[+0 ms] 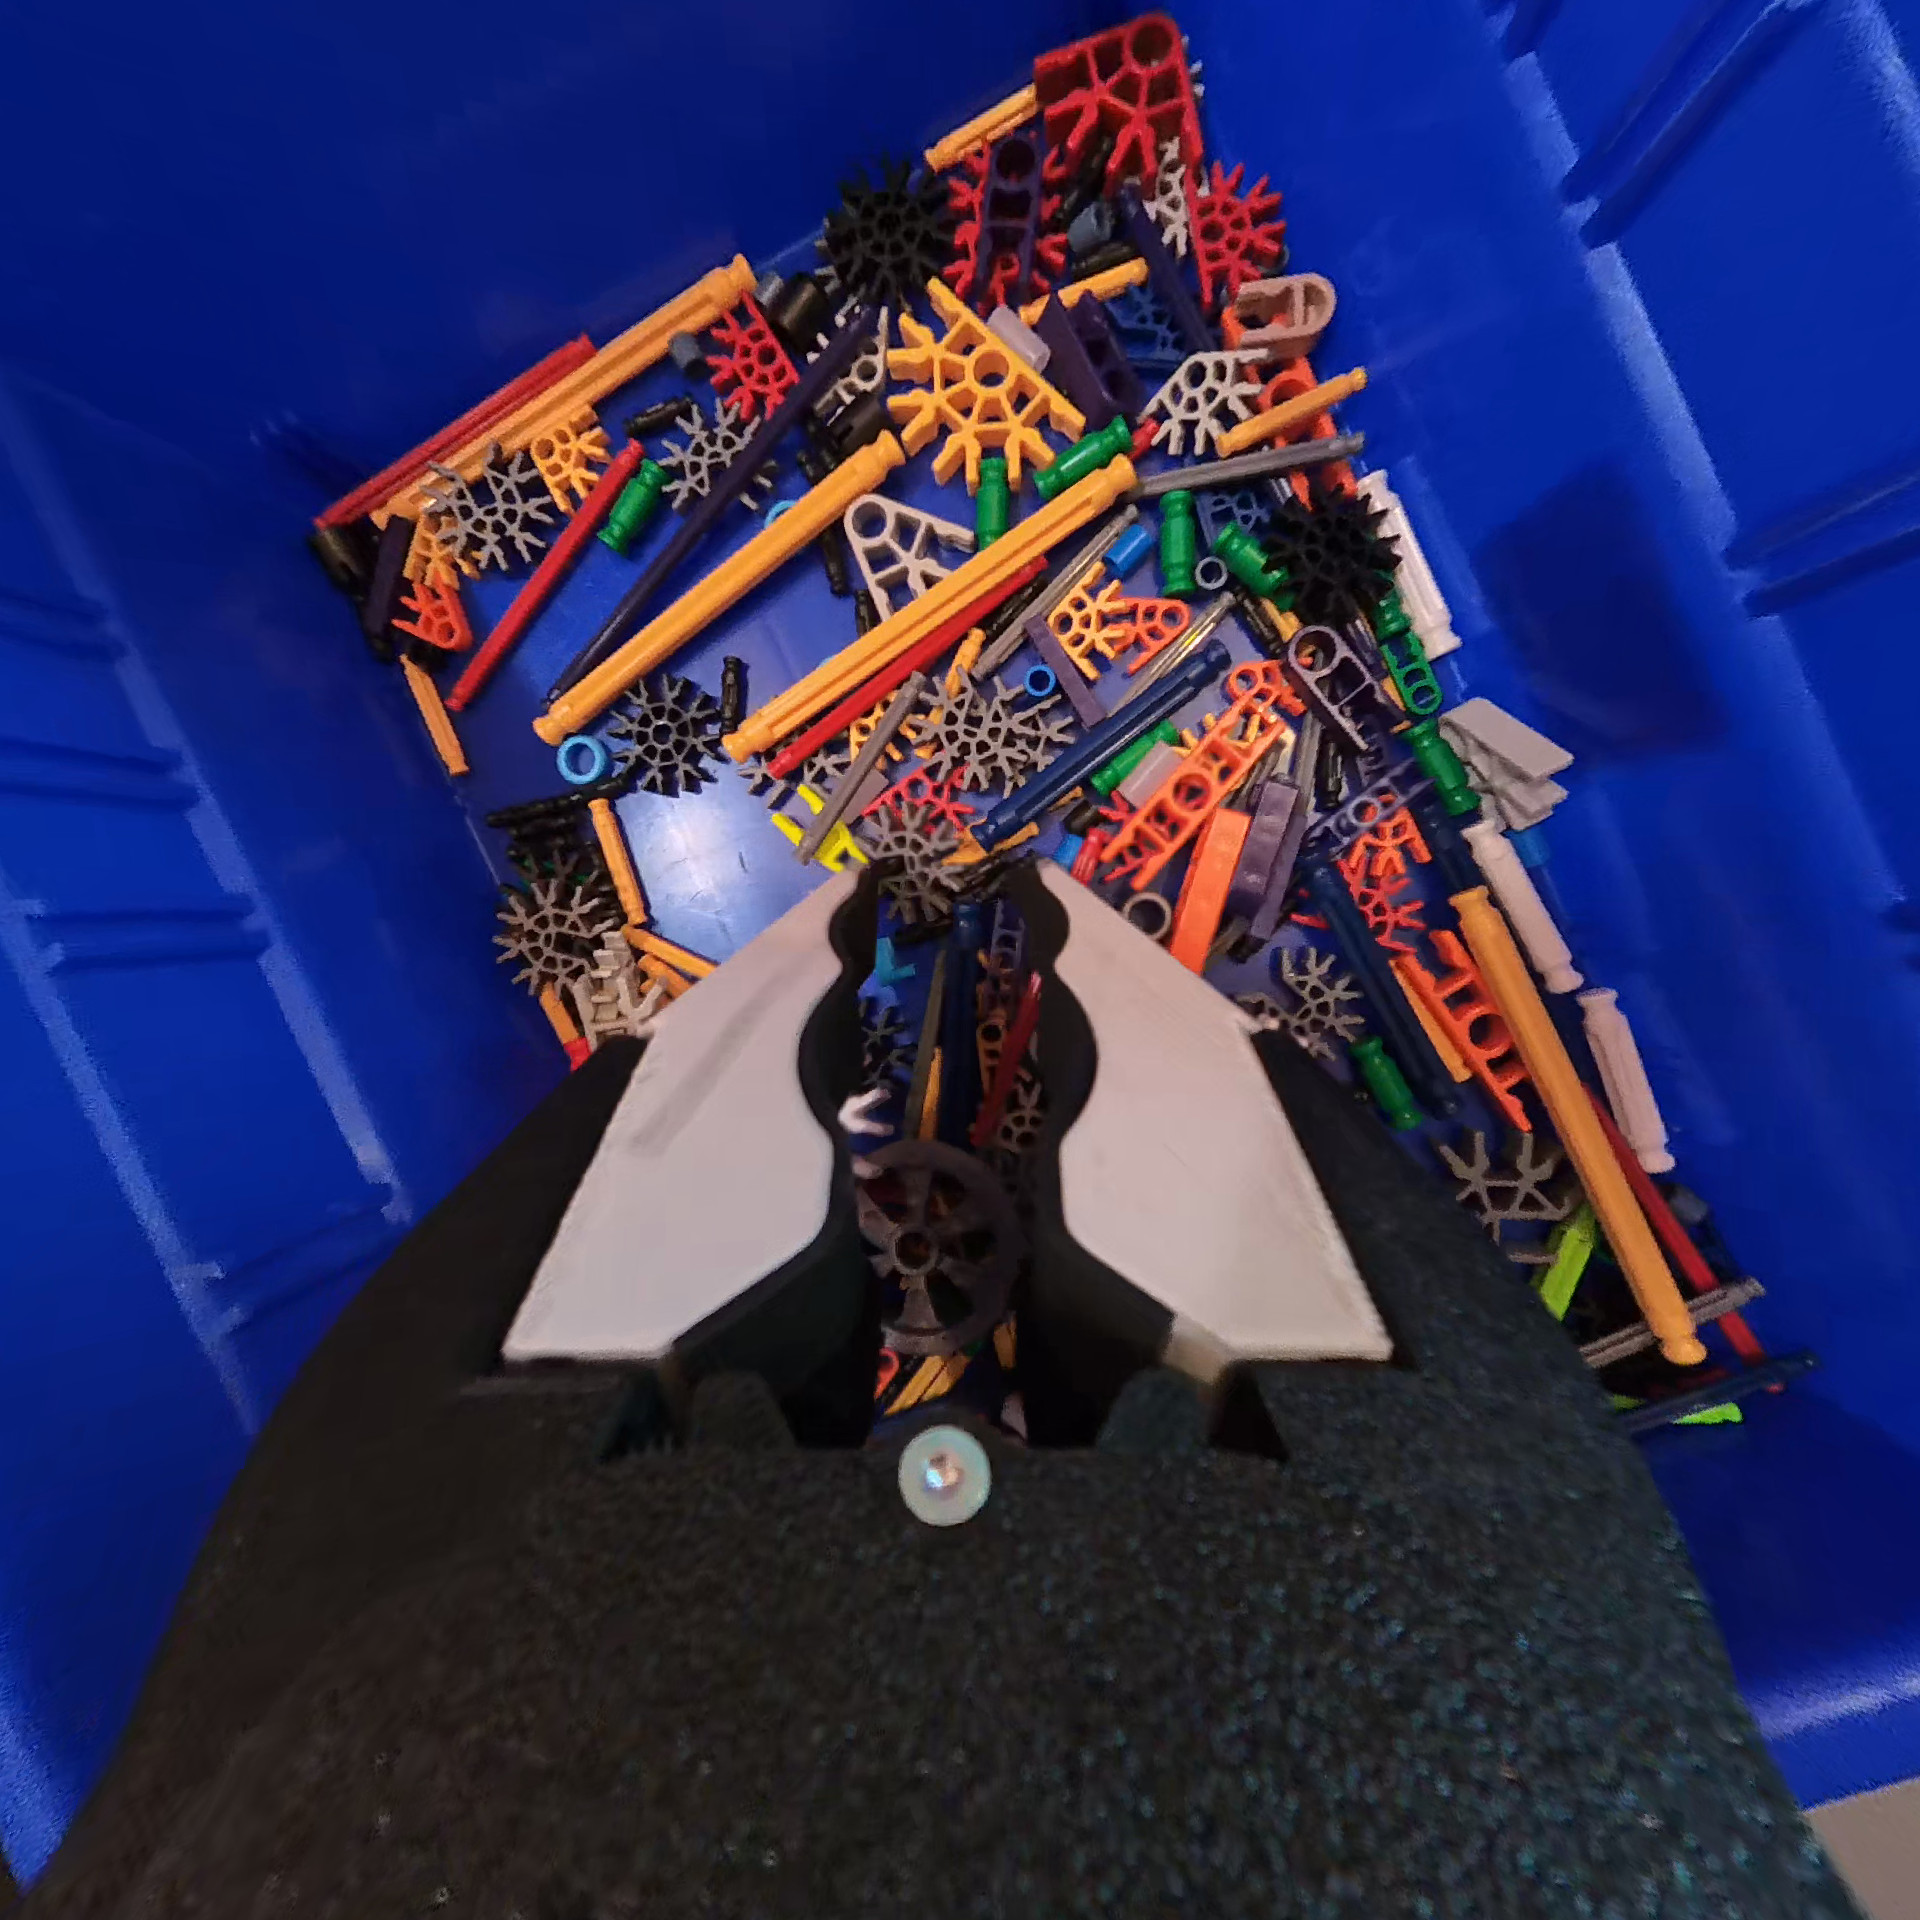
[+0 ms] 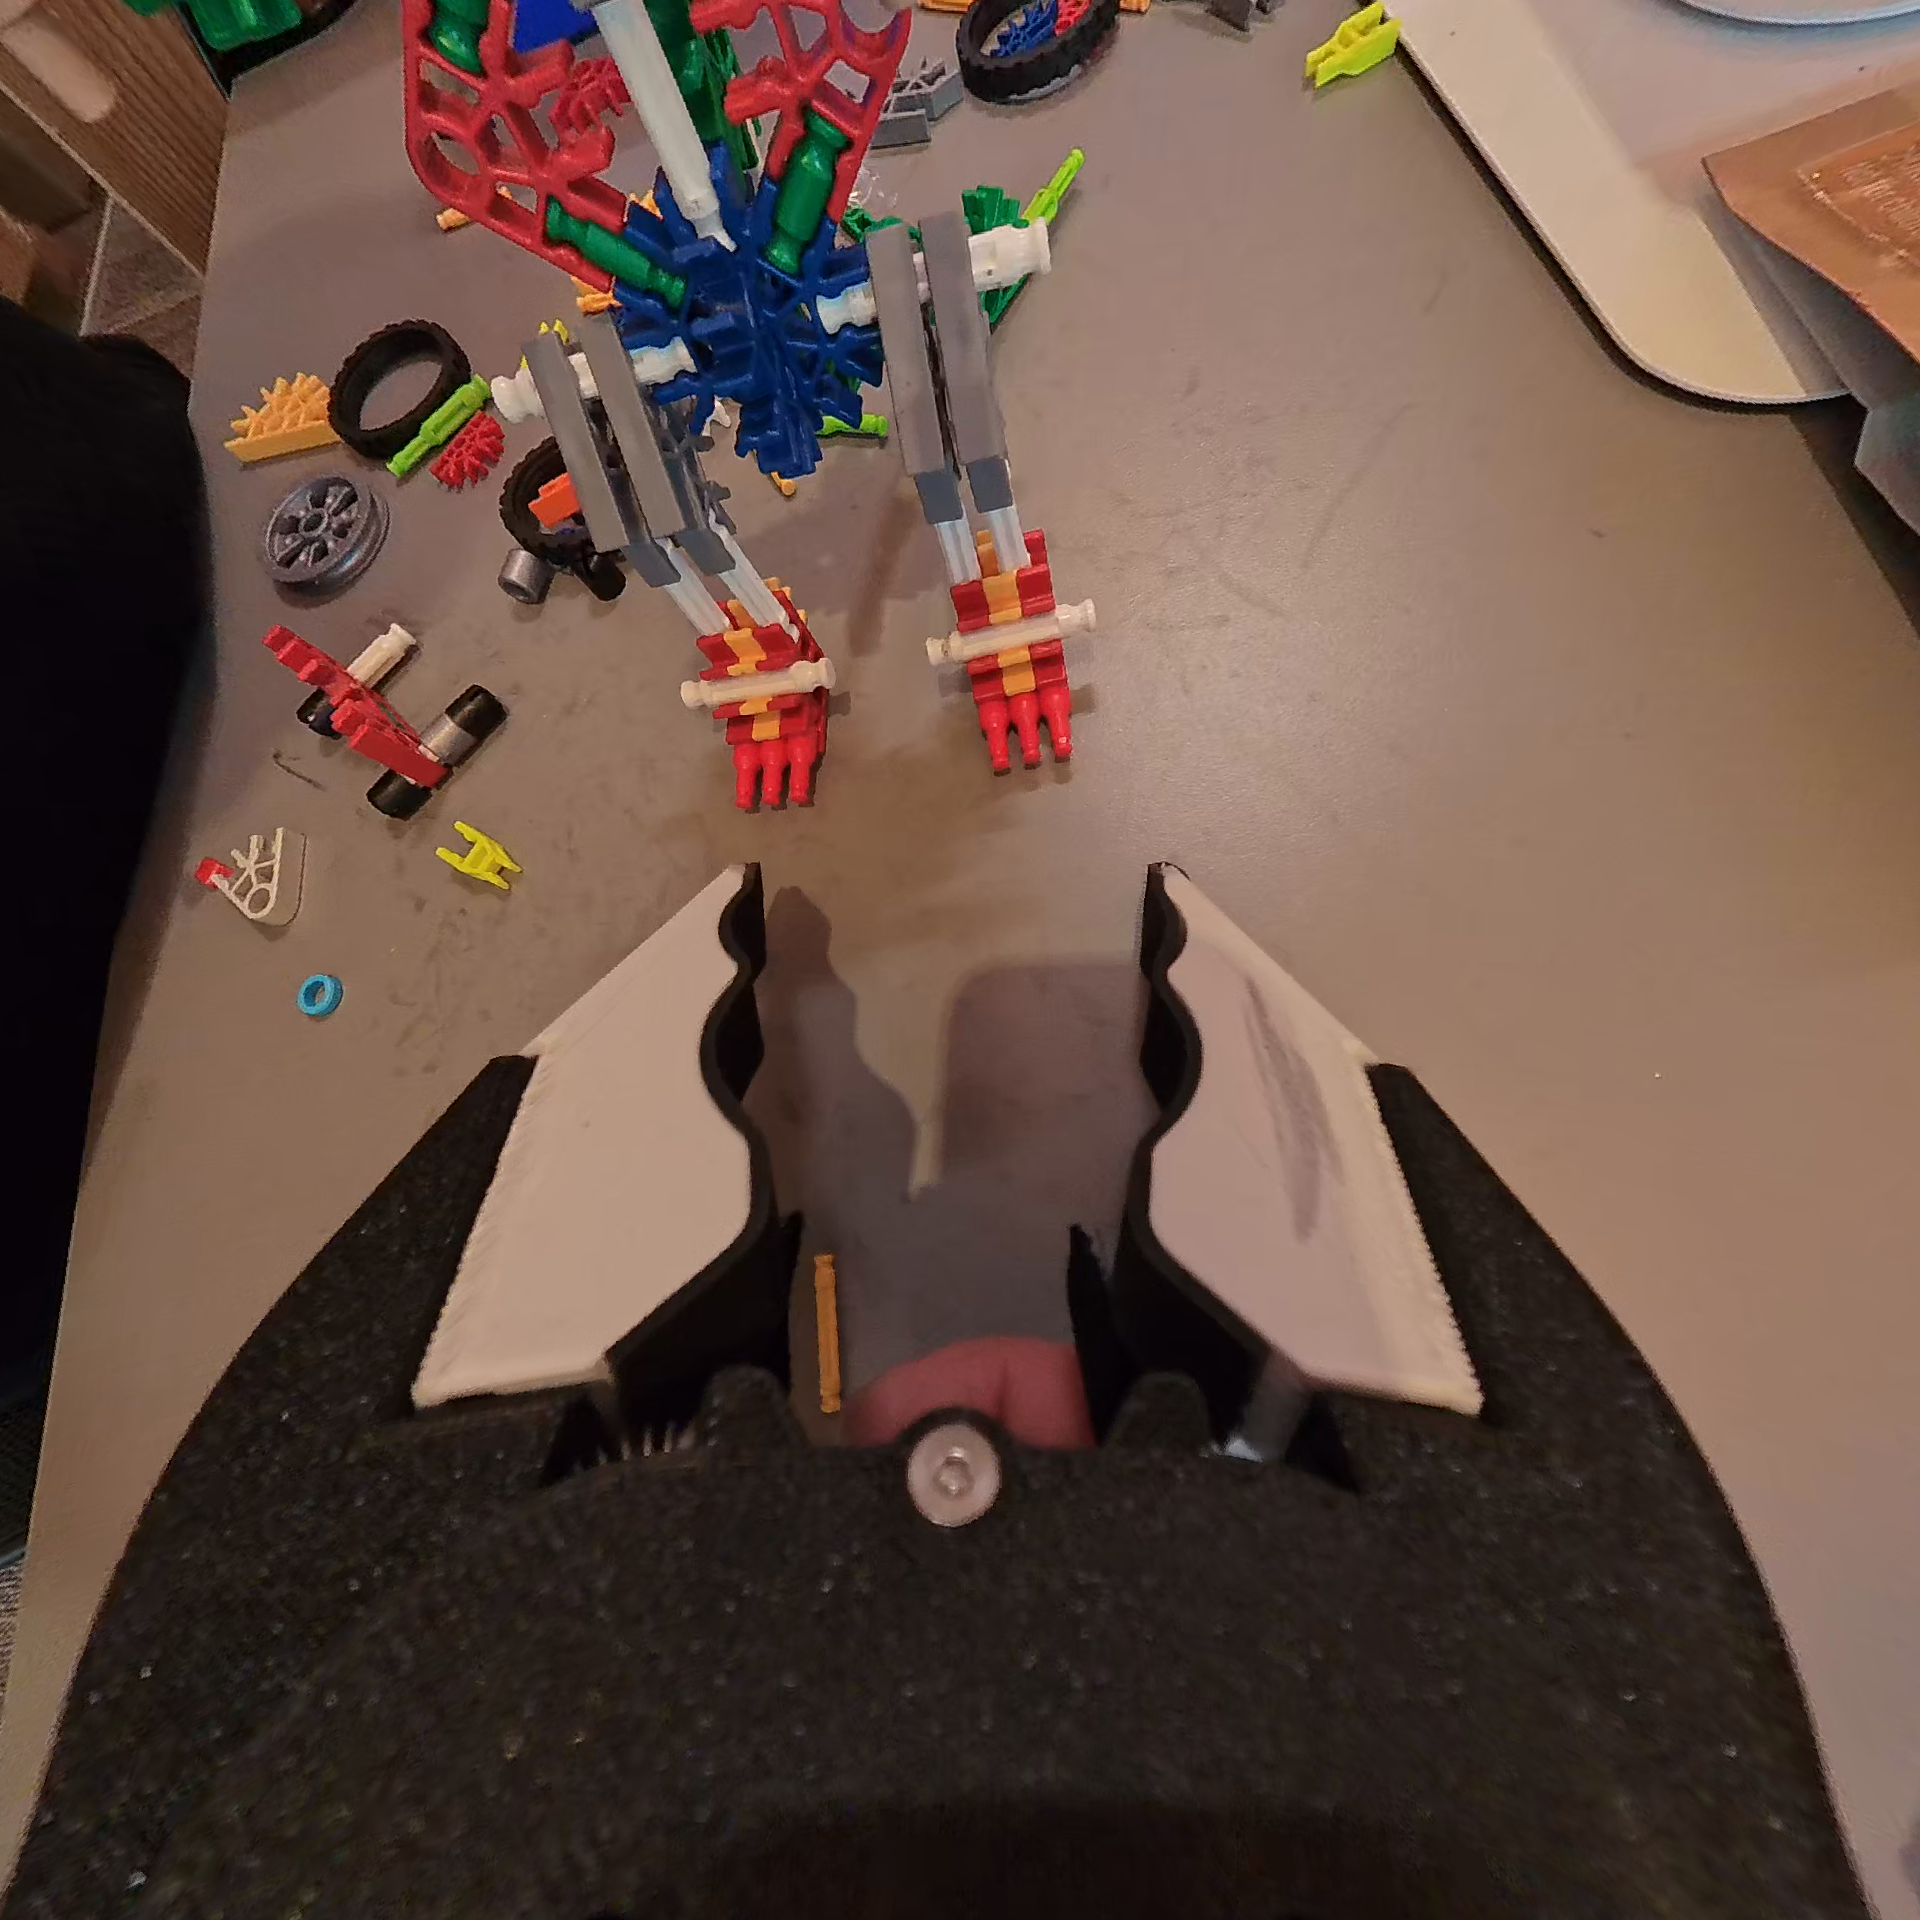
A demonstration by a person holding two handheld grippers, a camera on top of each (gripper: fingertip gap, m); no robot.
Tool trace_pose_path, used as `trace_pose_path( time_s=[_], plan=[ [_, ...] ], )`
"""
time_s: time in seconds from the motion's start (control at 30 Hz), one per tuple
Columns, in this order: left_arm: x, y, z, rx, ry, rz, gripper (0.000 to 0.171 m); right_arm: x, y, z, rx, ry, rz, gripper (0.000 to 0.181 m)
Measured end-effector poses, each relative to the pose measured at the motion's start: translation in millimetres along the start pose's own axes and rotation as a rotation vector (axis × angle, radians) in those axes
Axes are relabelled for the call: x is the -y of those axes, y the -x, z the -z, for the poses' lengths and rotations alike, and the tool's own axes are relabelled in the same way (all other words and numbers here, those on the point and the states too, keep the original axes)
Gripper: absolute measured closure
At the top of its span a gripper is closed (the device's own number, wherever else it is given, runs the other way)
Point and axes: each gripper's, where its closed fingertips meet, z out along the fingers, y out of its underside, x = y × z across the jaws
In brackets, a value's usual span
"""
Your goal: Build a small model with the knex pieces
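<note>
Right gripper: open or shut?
Open. The right gripper has its fingers spread wide with bare grey table between them, holding nothing.

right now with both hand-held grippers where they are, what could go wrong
1. The left hand-held gripper hangs narrowly parted over a tangled pile in the blue bin; closing could snag several rods besides the black wheel.
2. The right hand-held gripper sits open just short of the model's red feet; a nudge forward might tip the model.

No writing, label, brand, number or sign can be read in either view
</note>
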Motion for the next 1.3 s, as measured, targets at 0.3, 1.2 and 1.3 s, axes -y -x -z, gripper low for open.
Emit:
trace_pose_path(
  time_s=[0.3, 1.2, 1.3],
  plan=[
    [2, -1, -1, 0.012, -0.012, -0.031, 0.161, 0, 0, 0, 0.005, -0.003, -0.006, 0.109],
    [5, 0, 11, 0.063, -0.039, -0.116, 0.171, 0, 0, 1, 0.008, -0.004, -0.01, 0.109],
    [7, 1, 12, 0.065, -0.045, -0.121, 0.171, 0, 0, 1, 0.006, -0.003, -0.008, 0.109]
  ],
)
